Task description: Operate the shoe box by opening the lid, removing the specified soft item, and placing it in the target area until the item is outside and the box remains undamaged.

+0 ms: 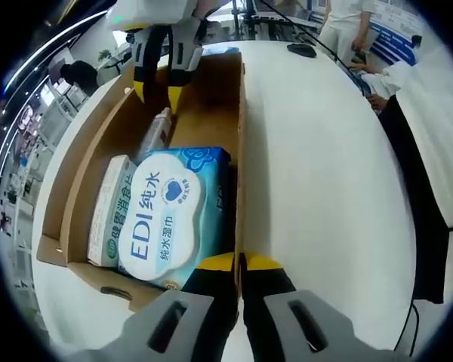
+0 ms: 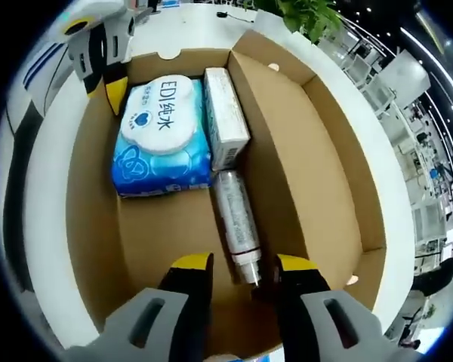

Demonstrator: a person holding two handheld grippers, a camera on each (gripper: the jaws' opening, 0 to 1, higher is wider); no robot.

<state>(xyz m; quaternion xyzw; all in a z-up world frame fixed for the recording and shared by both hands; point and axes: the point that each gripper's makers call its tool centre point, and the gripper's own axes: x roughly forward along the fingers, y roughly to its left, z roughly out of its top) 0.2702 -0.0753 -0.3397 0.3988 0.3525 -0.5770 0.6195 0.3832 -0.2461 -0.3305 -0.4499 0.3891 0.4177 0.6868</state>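
Cardboard shoe box (image 2: 325, 151) sits open on the white table (image 1: 325, 188), holding the blue wet-wipes pack (image 2: 162, 139), a carton (image 2: 225, 117) and a bottle (image 2: 238, 222). Right gripper (image 2: 244, 275) gapes around the bottle's cap; left gripper (image 1: 240, 264) pinches the box wall.

The brown cardboard shoe box (image 2: 302, 128) stood open on the white table. A soft blue-and-white wet-wipes pack (image 2: 162, 136) lay flat inside, against one wall, label upward.

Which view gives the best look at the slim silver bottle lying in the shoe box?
The right gripper view: the silver bottle lies full length beside the wipes pack, its cap end between that hand-held gripper's open jaws. In the left gripper view, the bottle is small, distant and partly hidden.
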